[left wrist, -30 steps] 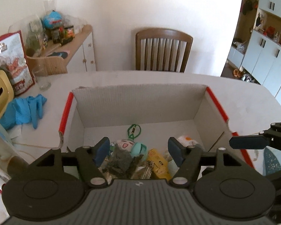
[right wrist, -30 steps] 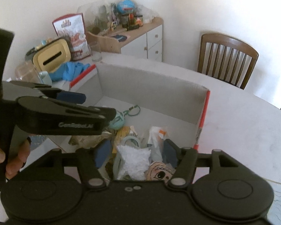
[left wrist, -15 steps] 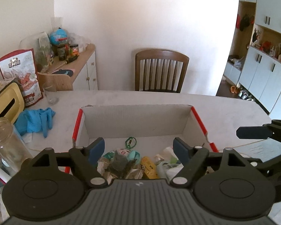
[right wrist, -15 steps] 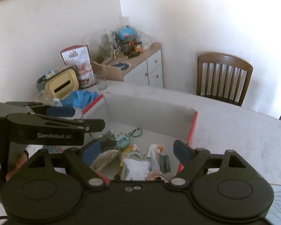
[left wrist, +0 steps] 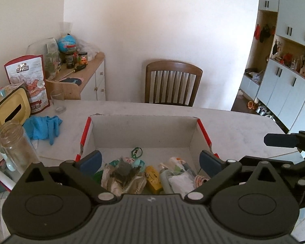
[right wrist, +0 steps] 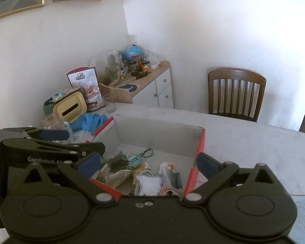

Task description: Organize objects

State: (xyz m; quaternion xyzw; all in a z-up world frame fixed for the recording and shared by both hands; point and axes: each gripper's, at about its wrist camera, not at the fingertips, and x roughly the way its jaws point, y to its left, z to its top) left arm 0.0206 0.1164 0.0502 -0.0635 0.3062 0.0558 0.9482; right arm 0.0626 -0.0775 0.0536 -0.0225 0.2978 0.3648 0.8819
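A cardboard box with red rims stands on the white table, also in the right wrist view. In it lie a dark fuzzy toy, a green-looped teal keychain, a yellow packet and a white bag. My left gripper hovers above the box's near edge, its jaws opening wide with nothing gripped between them. My right gripper hangs over the box's near right corner, jaws likewise opening and empty. Each gripper shows at the edge of the other's view.
Left of the box lie blue gloves, a glass jar, a yellow tissue box, a snack bag and a drinking glass. A wooden chair stands behind the table, beside a cluttered sideboard.
Both grippers have drawn back and up from the box, and their jaws have spread wider. The box's contents lie as before.
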